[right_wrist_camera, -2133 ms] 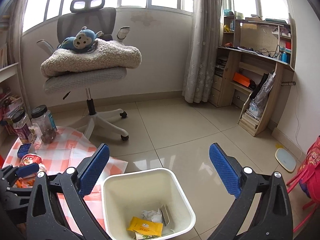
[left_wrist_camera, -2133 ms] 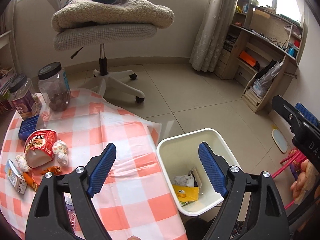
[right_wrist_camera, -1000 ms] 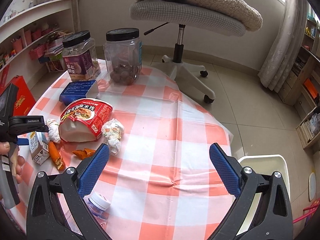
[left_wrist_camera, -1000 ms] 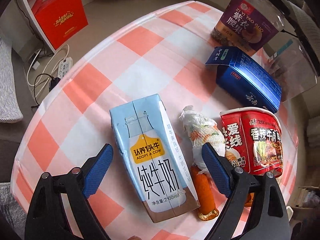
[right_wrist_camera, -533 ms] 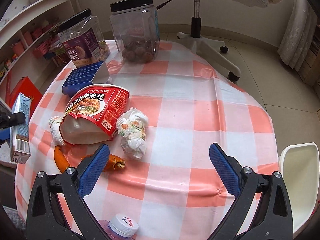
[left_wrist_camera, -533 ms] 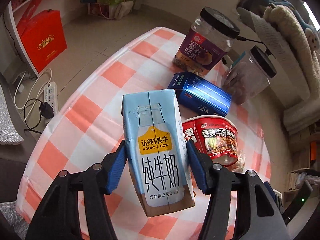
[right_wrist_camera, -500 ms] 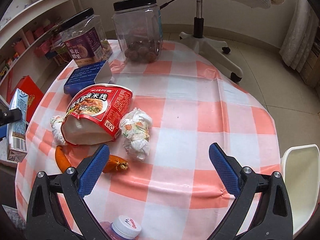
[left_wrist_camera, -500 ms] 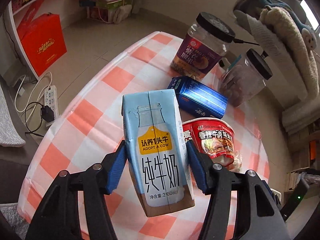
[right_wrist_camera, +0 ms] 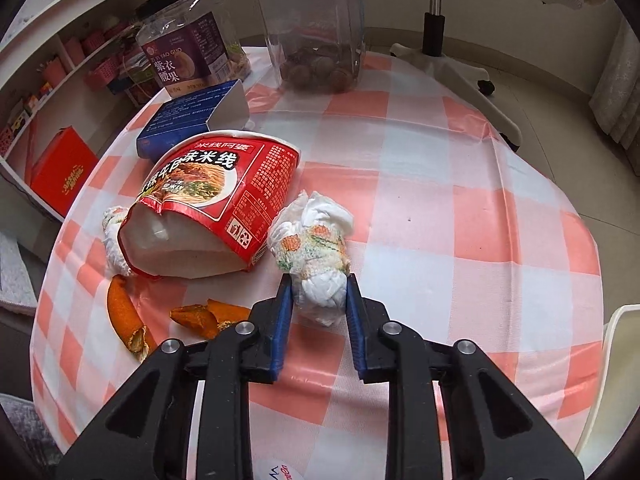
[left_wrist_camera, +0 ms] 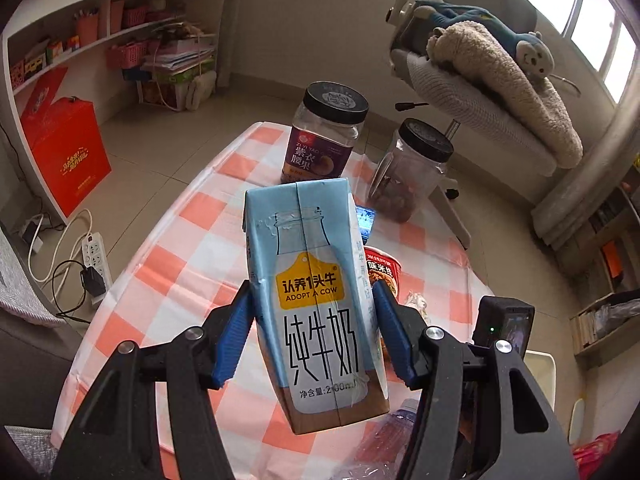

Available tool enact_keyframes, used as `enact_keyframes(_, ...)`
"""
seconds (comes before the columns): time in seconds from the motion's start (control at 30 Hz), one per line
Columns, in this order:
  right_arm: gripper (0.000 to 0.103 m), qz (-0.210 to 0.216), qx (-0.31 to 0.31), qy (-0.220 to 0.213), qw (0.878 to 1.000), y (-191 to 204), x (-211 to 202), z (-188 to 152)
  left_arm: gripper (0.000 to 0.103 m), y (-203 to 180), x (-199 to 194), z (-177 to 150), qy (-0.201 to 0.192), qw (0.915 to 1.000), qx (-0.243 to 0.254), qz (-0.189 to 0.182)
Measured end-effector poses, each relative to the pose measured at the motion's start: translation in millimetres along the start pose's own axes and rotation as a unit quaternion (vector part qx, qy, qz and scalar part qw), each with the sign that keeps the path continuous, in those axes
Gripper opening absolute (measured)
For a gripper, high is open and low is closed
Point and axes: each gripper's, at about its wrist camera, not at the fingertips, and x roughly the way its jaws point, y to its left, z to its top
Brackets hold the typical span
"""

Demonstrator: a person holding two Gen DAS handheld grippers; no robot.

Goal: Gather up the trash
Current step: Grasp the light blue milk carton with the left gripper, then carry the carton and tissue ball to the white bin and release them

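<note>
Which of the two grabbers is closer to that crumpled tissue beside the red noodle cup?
Right. The right gripper is clamped on the crumpled tissue on the table. The left gripper is lifted above the table, holding a milk carton.

Noodle cup lies on the table; box behind it; wadded tissue right of it.

We read "认养1头牛" and "ADOPT A COW" on the yellow badge of the blue milk carton, with "纯牛奶" in large black characters below and "净含量" with a partly glared figure near its base. The purple label of the black-lidded jar says "ZI YI YAO GUO" and "紫衣腰果". The red noodle cup shows "米线阿婆" above larger white characters ending in "米线".
</note>
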Motion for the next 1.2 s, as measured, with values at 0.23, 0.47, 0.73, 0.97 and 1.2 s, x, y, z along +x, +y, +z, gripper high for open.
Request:
enact_keyframes(0.23, 0.024, 0.008, -0.009, -0.053, 0.999, -2, -50, 2, 0.059, -12, -4, -4, -0.005, 0.9999, 0.004, -0.013)
enact_keyframes(0.47, 0.024, -0.001, -0.009, -0.099, 0.995, -17, -105, -4, 0.059, -38, -13, -12, -0.015, 0.9990, 0.023, -0.035)
enact_keyframes(0.73, 0.024, -0.028, 0.002, -0.122, 0.992, -55, -158, -22, 0.059, -70, -20, -27, -0.022, 0.9966, 0.047, -0.064)
enact_keyframes(0.97, 0.025, -0.077, 0.027, -0.144, 0.986, -103, -197, -38, 0.059, -104, -21, -43, -0.024, 0.9931, 0.080, -0.083)
enact_keyframes(1.2, 0.025, -0.125, 0.064, -0.159, 0.977, -158, -226, -58, 0.059, -151, -22, -59, -0.026, 0.9869, 0.116, -0.109)
